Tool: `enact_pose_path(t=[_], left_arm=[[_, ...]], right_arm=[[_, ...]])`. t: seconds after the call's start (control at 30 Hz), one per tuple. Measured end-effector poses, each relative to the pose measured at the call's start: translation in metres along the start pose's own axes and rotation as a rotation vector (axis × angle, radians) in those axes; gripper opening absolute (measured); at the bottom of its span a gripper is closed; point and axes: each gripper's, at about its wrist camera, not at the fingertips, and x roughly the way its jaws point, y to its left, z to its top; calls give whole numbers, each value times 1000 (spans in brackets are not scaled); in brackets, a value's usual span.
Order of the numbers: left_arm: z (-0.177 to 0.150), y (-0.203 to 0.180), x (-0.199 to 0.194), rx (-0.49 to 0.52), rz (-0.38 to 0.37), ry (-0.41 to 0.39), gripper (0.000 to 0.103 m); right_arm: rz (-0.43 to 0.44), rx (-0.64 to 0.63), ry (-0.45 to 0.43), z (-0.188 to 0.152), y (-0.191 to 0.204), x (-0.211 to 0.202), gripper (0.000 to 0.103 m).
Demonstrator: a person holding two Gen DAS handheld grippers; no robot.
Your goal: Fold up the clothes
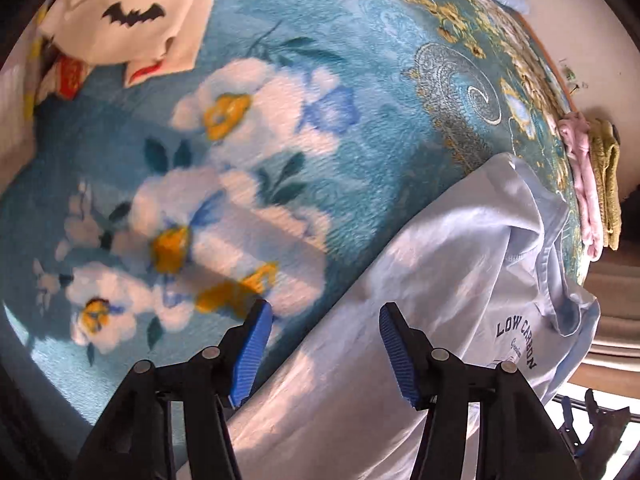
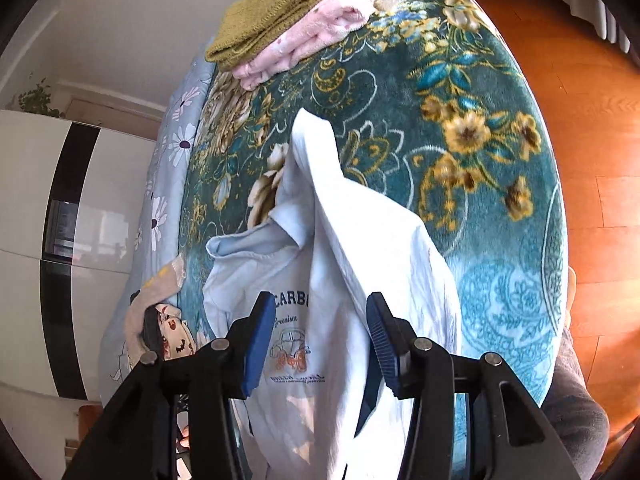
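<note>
A pale blue T-shirt (image 1: 452, 280) with "LOW CARBON" print lies rumpled on the teal floral blanket (image 1: 360, 128). My left gripper (image 1: 325, 352) hovers open over the shirt's edge, its blue pads (image 1: 252, 356) wide apart and empty. The right wrist view has the same shirt (image 2: 360, 248) lying bunched lengthwise, one end pointing away, print and a small car drawing facing up. My right gripper (image 2: 320, 344) is open above the printed area, nothing between its pads (image 2: 260, 344).
A folded olive knit (image 2: 276, 8) and pink garment (image 2: 316, 36) are stacked at the blanket's far edge. A cream bat-print garment (image 1: 132, 20) lies at the other side. Wooden floor (image 2: 580, 92) runs beside the bed; a white cabinet (image 2: 36, 184) stands left.
</note>
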Motion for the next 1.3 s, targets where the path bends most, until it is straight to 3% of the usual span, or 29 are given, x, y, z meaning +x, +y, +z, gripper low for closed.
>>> enact_pose_path(t=[0.1,0.17,0.27,0.33,0.4,0.5,0.63,0.77,0.87,1.03,1.2,1.3], left_arm=[[-9,-2,-2,15,20,-8,56],[-14,-9,1,58,72,-5,45],[-22,-18,5,112,136,-15,19],[-23,-19,1,110,129,-26,4],[-21,-21,-9,112,138,-62,3],[0,-23,-42,140,200,-187,3],[54,-13,-98,146,264,-358,3],[97,-18,-134,161,311,-441,3],[110,-22,-137,174,345,-436,3],[99,-7,-111,196,474,-386,3],[91,56,-86,3,497,-288,3],[83,74,-82,-39,492,-264,3]], right_arm=[[7,9,25,-17,0,8,49],[10,6,39,-26,3,13,49],[-1,-3,56,-35,5,18,49],[-9,-4,56,-38,4,17,49],[-14,3,45,-39,1,11,49],[-18,32,15,-37,-9,-1,49],[-27,58,-11,-36,-20,-12,49],[-38,34,-8,-35,-15,-9,49],[-49,-9,0,-32,-4,-1,49],[-76,-83,19,-21,14,12,49],[-103,-158,38,-10,32,26,49],[-117,-203,60,-3,44,38,49]])
